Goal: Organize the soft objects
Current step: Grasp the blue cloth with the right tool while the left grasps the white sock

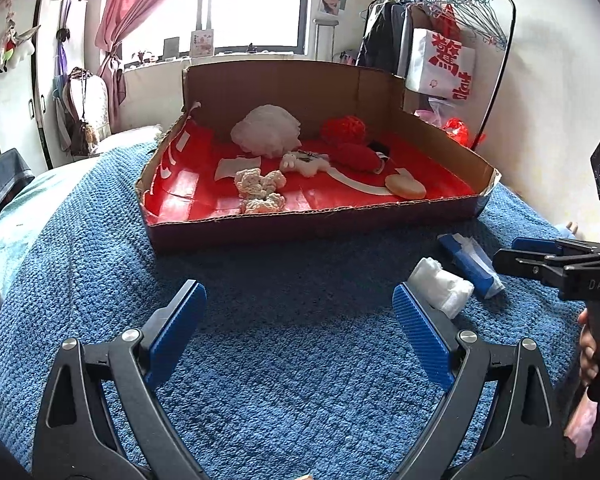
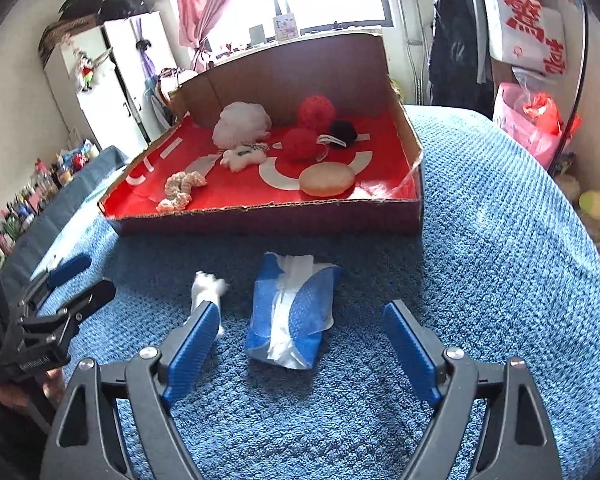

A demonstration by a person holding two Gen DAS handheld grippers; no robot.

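Left gripper: your left gripper (image 1: pixel 299 322) hangs low over the blue blanket (image 1: pixel 284 360), pointing at the cardboard box (image 1: pixel 300 224); its jaws are spread wide with nothing between them.
Right gripper: your right gripper (image 2: pixel 298 330) is level over the blanket, jaws wide apart and gripping nothing, with the blue tissue pack (image 2: pixel 292 312) lying between and just ahead of its fingers.
Your hand: in the left view, your fingers wrap the right gripper's handle at the frame's right edge.
White wad: the white wad (image 1: pixel 442 286) lies on the blanket just beside the tissue pack, next to the left gripper's right finger.
Box contents: white puff (image 2: pixel 242 124), red balls, crochet pieces (image 2: pixel 182 190), a tan round pad (image 2: pixel 327 179).
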